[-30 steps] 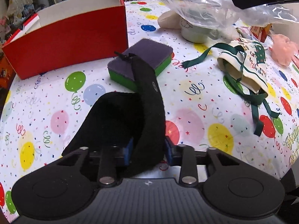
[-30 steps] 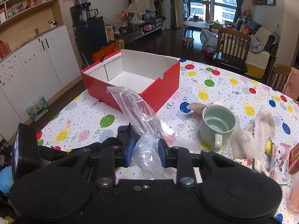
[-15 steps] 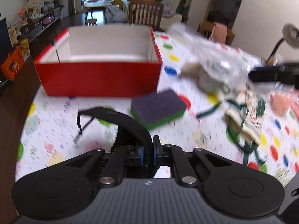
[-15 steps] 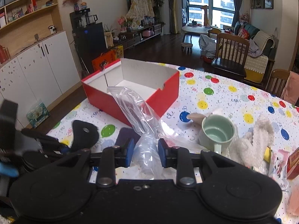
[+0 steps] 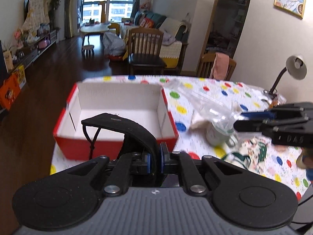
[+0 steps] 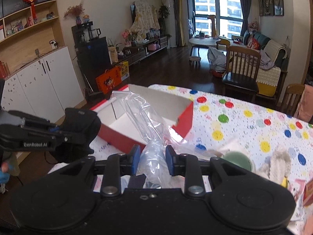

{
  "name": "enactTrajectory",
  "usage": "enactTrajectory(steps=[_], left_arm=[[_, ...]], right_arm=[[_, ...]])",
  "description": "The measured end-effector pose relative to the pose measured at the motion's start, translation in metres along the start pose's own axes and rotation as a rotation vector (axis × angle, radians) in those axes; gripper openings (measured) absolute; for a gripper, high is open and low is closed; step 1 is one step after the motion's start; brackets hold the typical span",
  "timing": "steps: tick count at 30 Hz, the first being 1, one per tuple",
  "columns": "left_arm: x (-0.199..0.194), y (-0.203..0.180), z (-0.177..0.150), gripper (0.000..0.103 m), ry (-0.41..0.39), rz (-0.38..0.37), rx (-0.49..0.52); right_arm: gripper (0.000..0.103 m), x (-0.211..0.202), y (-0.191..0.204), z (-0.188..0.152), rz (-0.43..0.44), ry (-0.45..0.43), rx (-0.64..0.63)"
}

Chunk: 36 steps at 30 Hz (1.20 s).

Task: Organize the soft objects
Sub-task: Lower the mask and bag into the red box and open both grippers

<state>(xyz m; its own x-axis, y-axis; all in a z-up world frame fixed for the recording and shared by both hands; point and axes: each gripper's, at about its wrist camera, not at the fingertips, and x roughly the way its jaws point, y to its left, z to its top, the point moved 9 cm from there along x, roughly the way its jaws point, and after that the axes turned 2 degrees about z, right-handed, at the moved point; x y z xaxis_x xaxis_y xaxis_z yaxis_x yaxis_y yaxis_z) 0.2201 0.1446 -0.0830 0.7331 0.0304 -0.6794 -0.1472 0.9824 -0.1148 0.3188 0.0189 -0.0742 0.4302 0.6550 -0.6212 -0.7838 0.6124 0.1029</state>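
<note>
My left tongs (image 5: 154,161) pinched the black eye mask (image 5: 125,127), its long axis arching toward 11 o'clock over the red box (image 5: 117,145). Box sat dead ahead at 12, nearest the left tongs. My right tongs (image 6: 153,160) gripped the plastic bag (image 6: 144,121).

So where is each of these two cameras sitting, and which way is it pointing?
Left wrist: rides the left gripper, looking along its jaws, which pinch a black cloth, toward the red box.
Right wrist: rides the right gripper, jaws around a plastic bag, facing the living room.
Shared: box, bag, green mug, and each other's gripper.
</note>
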Motion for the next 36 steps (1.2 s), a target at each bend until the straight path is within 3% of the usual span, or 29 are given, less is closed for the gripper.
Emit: enactTrajectory(steps=[10,23,29,36], left_arm=[[0.024,0.032,0.070,0.009,-0.027,-0.008,0.020],[0.095,0.083,0.125,0.009,-0.029,-0.032,-0.015],[0.139,0.100,0.129,0.009,0.006,-0.057,-0.036],[0.194,0.119,0.109,0.009,0.112,-0.087,-0.093]], right_arm=[[0.028,0.037,0.012,0.042,-0.012,-0.032,0.025],[0.028,0.122,0.011,0.069,-0.084,0.015,0.124],[0.027,0.161,0.008,0.064,-0.114,0.066,0.138],[0.027,0.211,0.014,0.043,-0.164,0.184,0.081]])
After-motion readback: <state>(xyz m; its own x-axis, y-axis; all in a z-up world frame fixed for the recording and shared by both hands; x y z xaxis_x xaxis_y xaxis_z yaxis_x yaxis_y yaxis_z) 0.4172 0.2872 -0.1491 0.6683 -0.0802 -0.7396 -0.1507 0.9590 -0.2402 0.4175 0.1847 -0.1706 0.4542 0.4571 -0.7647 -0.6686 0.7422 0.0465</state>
